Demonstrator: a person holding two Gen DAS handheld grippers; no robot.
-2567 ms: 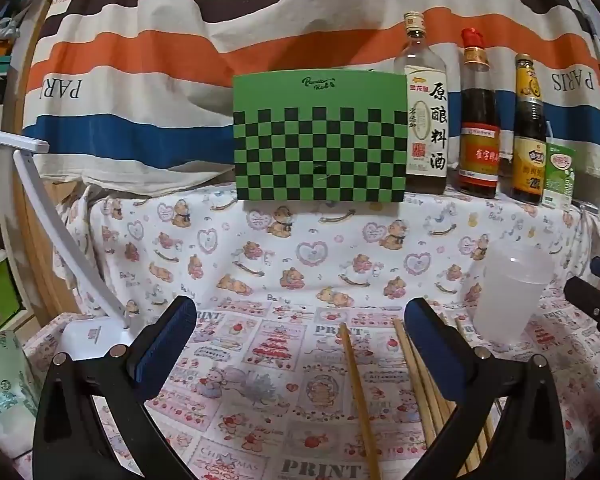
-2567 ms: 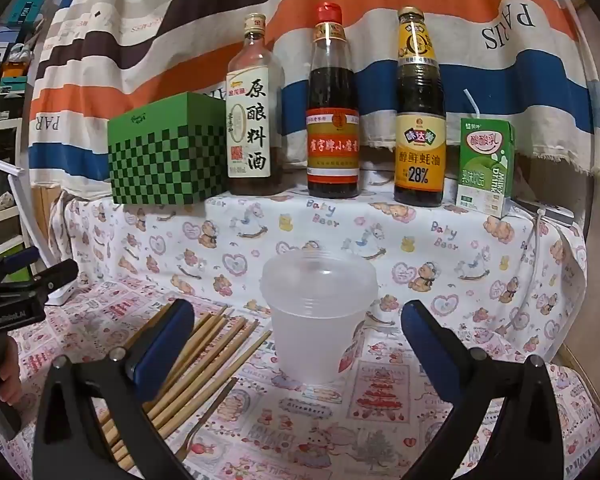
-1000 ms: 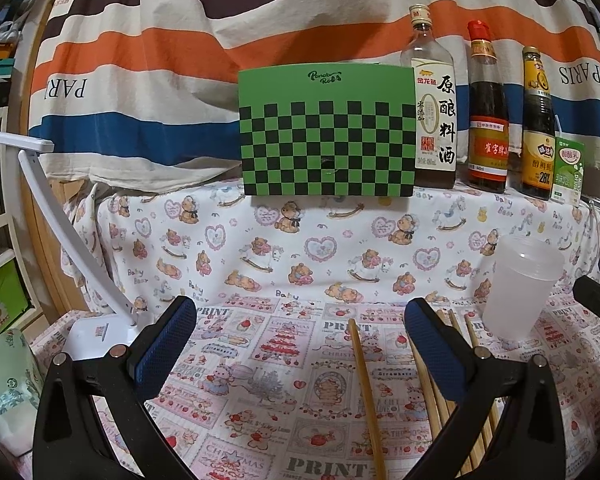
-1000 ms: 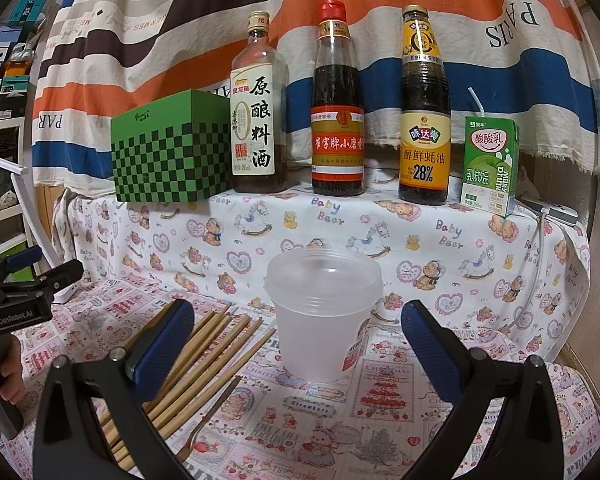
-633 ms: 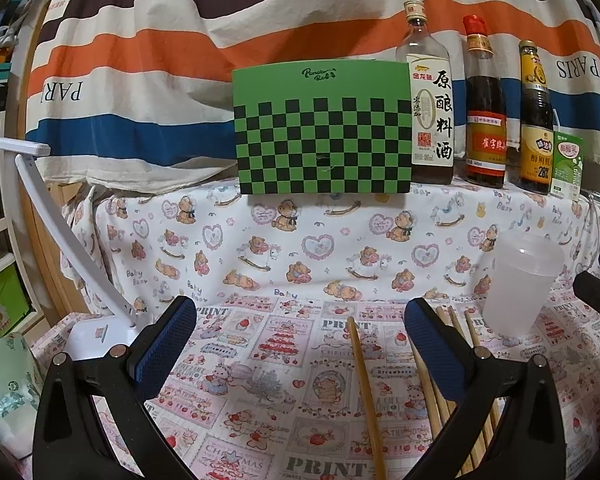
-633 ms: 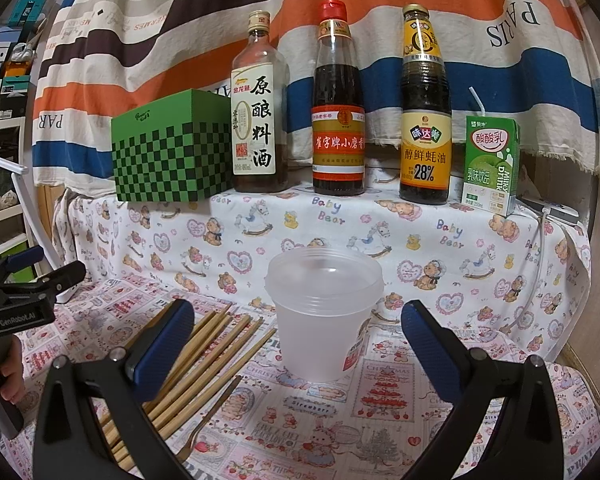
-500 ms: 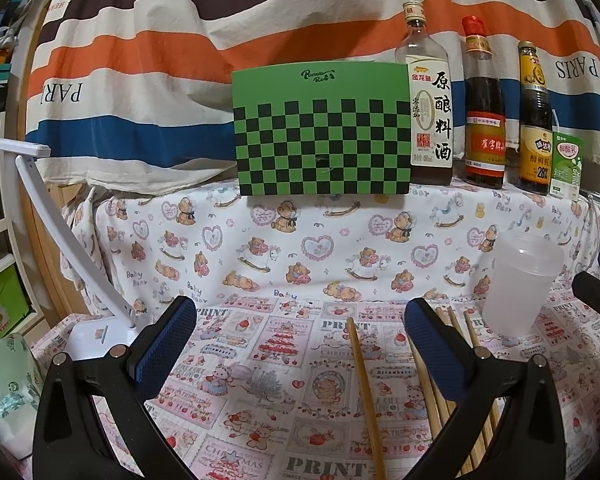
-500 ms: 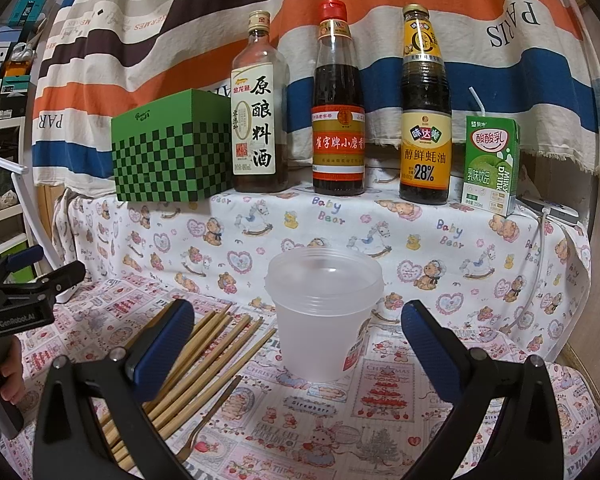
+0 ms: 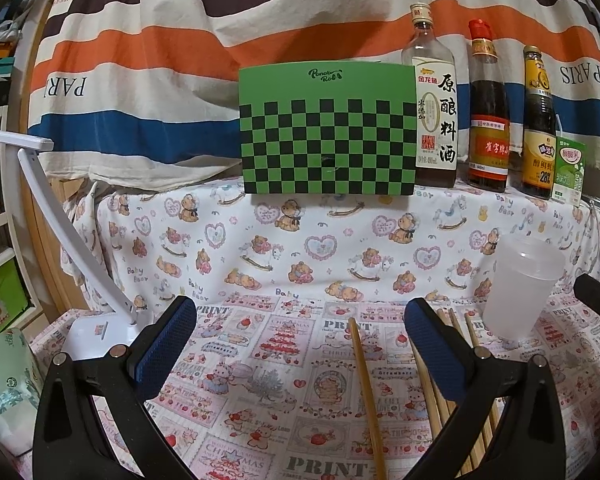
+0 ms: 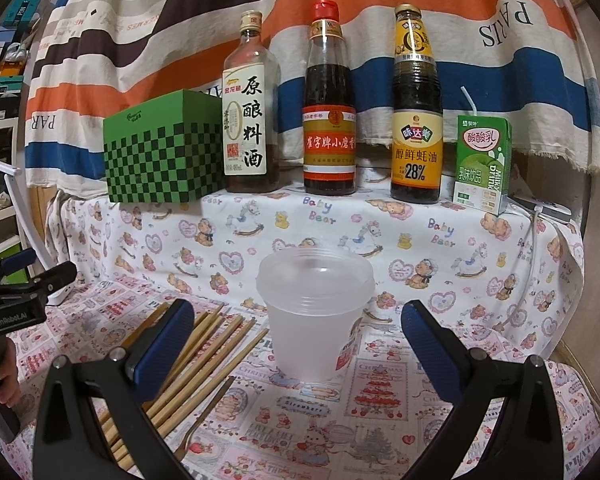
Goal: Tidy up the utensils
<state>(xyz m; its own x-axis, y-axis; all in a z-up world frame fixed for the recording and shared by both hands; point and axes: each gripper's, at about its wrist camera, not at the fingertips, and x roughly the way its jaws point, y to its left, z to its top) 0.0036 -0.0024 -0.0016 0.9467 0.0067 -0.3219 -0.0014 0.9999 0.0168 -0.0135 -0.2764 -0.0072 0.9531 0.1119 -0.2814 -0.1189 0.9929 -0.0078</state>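
Judging from the empty translucent plastic cup (image 10: pixel 315 312) and the wooden chopsticks (image 10: pixel 204 356) lying beside it on the printed tablecloth (image 10: pixel 380 412), nothing is organized yet, and the left gripper (image 9: pixel 300 344) and the right gripper (image 10: pixel 296 344) both hover wide open, holding nothing.

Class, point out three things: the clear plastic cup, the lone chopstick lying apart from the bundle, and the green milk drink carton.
plastic cup (image 10: pixel 314 332): right wrist view, front wall.
lone chopstick (image 9: pixel 364 384): left wrist view, mid-shaft.
milk drink carton (image 10: pixel 482 164): right wrist view, front face.
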